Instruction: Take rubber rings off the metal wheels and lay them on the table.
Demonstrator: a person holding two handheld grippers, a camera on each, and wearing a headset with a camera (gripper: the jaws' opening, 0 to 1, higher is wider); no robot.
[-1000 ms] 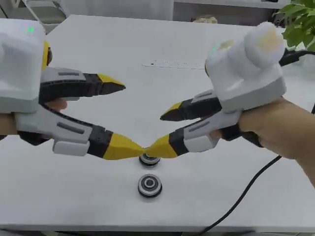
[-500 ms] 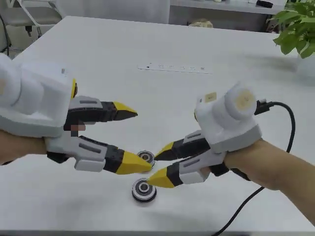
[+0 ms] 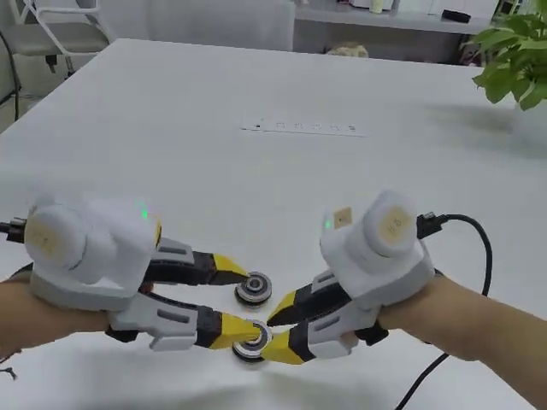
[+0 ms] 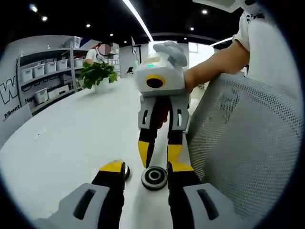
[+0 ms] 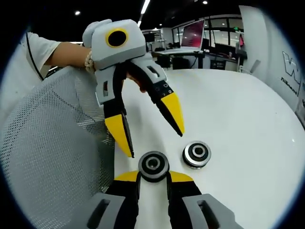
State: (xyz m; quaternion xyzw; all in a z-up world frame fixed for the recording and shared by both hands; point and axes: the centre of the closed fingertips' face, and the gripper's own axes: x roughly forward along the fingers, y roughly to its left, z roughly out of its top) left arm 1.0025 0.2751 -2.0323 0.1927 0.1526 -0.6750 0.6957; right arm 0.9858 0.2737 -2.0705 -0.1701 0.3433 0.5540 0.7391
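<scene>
Hovering low over the table, both grippers point tip to tip, each held in a hand.

Left gripper: jaws wide apart, nothing gripped. The first wheel lies flat on the table between its jaws, close to the inner side of the right-hand jaw as its own view shows it. The second wheel is also inside the spread, by the other jaw. In the left gripper view that jaw's yellow tip half hides it.

Right gripper: jaws part open, gap about one wheel wide, nothing clamped. The first wheel sits right at its tips, centred on the gap. Can't tell if the tips touch it. The second wheel is just ahead of the tips and off to the right-hand jaw's side, just beside the first wheel and apart from it.

Seen from the head, the nearer jaw tip of each gripper meets at the first wheel from opposite sides and covers part of it.

The black rubber ring is on the first wheel. The second wheel has a black ring round it too. No ring lies loose on the table.

A black cable runs from the back of the right gripper. A mesh chair back sits on the right-hand-jaw side of the left gripper.
</scene>
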